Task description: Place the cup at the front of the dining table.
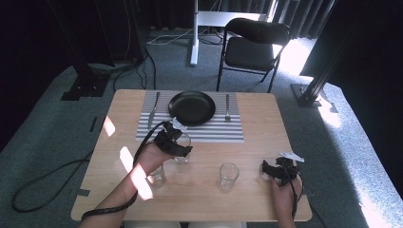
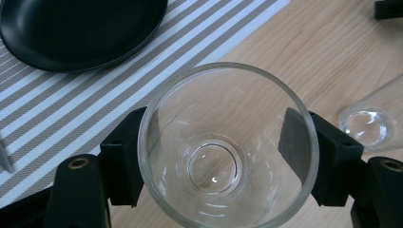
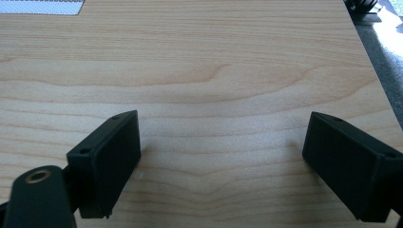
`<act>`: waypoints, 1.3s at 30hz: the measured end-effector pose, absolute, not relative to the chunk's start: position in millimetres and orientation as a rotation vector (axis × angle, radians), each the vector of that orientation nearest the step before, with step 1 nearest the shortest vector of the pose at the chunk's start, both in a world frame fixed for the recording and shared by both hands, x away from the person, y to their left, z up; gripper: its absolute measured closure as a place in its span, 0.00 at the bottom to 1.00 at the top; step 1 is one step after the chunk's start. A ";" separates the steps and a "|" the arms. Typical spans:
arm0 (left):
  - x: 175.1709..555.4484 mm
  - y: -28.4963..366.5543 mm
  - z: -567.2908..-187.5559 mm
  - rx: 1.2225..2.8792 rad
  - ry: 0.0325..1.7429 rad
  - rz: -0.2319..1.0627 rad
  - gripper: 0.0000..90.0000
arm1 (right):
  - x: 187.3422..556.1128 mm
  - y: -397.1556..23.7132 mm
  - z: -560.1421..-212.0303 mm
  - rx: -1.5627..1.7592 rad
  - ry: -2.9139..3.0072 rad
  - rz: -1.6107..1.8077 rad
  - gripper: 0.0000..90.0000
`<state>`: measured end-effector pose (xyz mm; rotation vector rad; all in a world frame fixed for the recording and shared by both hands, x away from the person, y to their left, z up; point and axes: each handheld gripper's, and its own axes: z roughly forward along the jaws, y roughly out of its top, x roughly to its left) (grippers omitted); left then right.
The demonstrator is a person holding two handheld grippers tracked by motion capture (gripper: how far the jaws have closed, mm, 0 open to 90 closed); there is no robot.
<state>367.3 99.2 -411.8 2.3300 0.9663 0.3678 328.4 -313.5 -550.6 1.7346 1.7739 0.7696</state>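
A glass (image 2: 227, 147) was gripped by the left gripper (image 1: 177, 142) near the plate (image 1: 192, 107); the right gripper (image 3: 221, 161) was held wide, holding nothing.

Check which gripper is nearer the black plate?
Left. The left gripper, shut on a glass, is just short of the black plate; the right gripper sits open near the table's right front edge.

You are looking at a clear glass (image 2: 227, 147), a black plate (image 2: 78, 31), a grey-and-white striped placemat (image 2: 71, 104) beneath the plate, and a pale wood-grain surface (image 3: 199, 71).
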 end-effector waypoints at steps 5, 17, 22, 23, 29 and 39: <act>375.7 105.5 -417.6 2.320 1.017 0.396 0.32 | 328.4 -313.5 -550.6 1.735 1.774 0.769 0.13; 392.9 127.9 -420.8 2.282 1.118 0.403 0.32 | 328.4 -313.4 -550.5 1.737 1.773 0.770 0.13; 399.9 133.7 -416.1 2.276 1.142 0.430 0.32 | 328.4 -313.4 -550.5 1.737 1.773 0.770 0.13; 401.4 135.0 -414.7 2.269 1.147 0.433 0.32 | 328.4 -313.4 -550.5 1.737 1.773 0.770 0.13; 409.5 139.6 -409.9 2.255 1.179 0.457 0.32 | 328.4 -313.4 -550.5 1.737 1.773 0.770 0.13; 425.6 149.3 -406.7 2.215 1.242 0.478 0.32 | 328.4 -313.5 -550.5 1.737 1.774 0.769 0.13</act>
